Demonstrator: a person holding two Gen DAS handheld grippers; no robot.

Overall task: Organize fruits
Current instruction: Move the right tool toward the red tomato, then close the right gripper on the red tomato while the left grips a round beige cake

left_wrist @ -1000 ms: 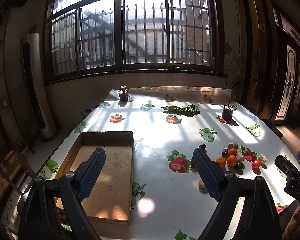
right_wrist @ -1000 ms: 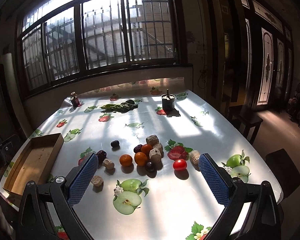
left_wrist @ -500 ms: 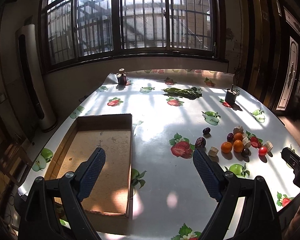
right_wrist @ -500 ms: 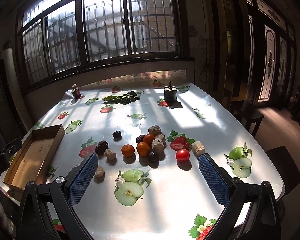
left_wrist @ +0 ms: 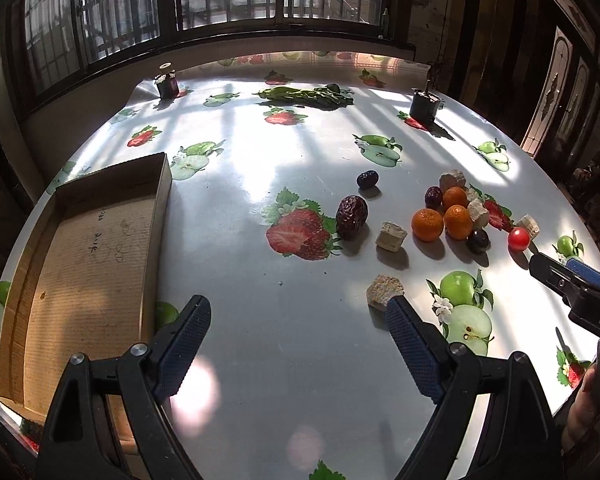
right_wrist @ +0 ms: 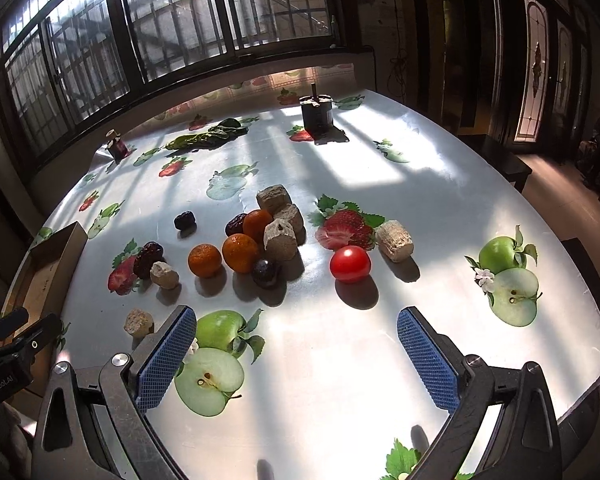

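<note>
A cluster of small fruits lies on the fruit-print tablecloth: three oranges (right_wrist: 240,252), a red cherry tomato (right_wrist: 350,264), dark dates (right_wrist: 148,260) and a dark grape (right_wrist: 265,272), mixed with several beige crumbly cubes (right_wrist: 281,236). The cluster also shows in the left wrist view (left_wrist: 458,220). An empty cardboard tray (left_wrist: 88,256) sits at the table's left. My left gripper (left_wrist: 296,344) is open and empty, between the tray and a beige cube (left_wrist: 384,292). My right gripper (right_wrist: 296,352) is open and empty, just short of the tomato.
A bunch of green leaves (left_wrist: 308,96), a small dark jar (left_wrist: 167,84) and a dark pot (right_wrist: 317,114) stand at the far side. The right gripper shows at the edge of the left wrist view (left_wrist: 576,284). The table edge runs close on the right (right_wrist: 596,320).
Both grippers have moved forward and tipped down toward the table. The fruits now appear larger and nearer. Both stay open.
</note>
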